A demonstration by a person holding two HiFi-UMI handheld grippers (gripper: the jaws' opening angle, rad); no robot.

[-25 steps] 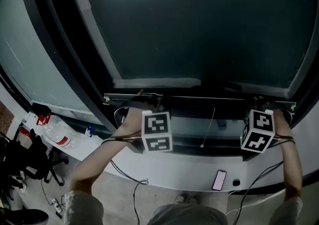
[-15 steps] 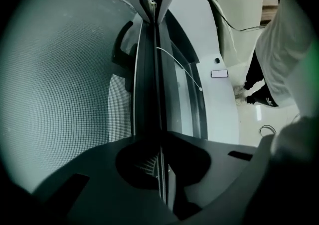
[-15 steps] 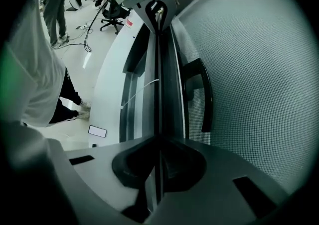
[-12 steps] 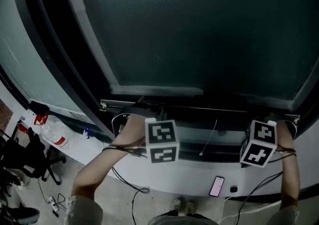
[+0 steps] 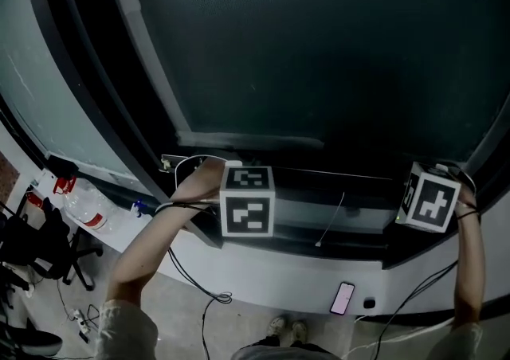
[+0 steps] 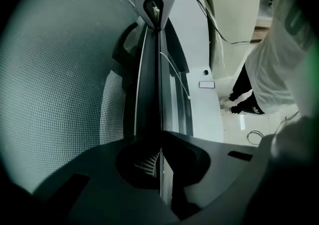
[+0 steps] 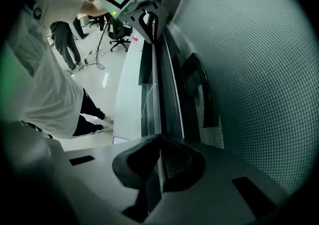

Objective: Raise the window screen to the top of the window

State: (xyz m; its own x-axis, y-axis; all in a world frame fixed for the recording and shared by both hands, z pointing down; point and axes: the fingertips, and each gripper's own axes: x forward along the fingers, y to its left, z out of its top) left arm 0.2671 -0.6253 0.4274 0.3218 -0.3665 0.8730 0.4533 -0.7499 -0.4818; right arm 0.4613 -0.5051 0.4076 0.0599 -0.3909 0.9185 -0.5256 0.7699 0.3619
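In the head view my left gripper [image 5: 243, 191] and right gripper [image 5: 430, 195] sit near the two ends of the bar [image 5: 343, 173] under the screen [image 5: 319, 48], low over the sill [image 5: 303, 275]. The left gripper view shows my jaws clamped tight on the bar. The right gripper view shows the same grip.

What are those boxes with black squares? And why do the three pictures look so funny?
A person holds a pinching tool, called a gripper, in each hand. The patterned boxes are part of those tools. One picture comes from a camera on the person's head, looking down. The other two come from cameras riding on the left gripper and the right gripper. Both grippers pinch the bar at the bottom of the window screen. A phone lies on the sill below.
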